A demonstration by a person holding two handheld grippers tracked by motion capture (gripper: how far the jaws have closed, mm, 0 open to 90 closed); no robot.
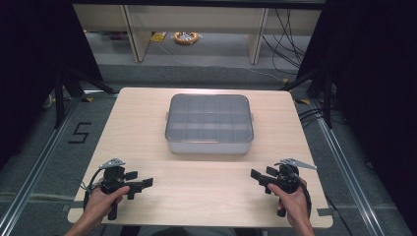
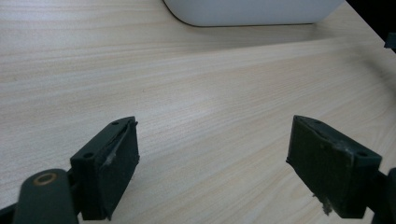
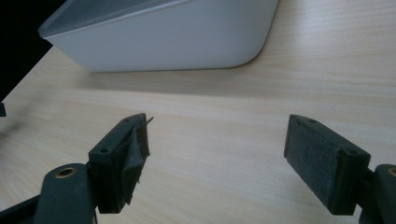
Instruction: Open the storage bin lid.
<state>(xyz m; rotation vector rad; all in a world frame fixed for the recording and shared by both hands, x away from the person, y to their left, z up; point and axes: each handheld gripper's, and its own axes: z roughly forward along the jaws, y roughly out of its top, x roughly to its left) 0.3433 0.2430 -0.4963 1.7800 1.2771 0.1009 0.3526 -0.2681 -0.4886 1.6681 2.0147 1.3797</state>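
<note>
While jaws gape, box (image 1: 210, 124) sits untouched

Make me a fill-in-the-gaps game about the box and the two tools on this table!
1. The grey box sits on a table made of ____.
2. The lid on the box is ____.
3. The left tool and right tool both have ____ jaws, holding nothing.
4. Both tools are ____ the person than the box is.

Missing words: wood; shut; open; nearer
</note>
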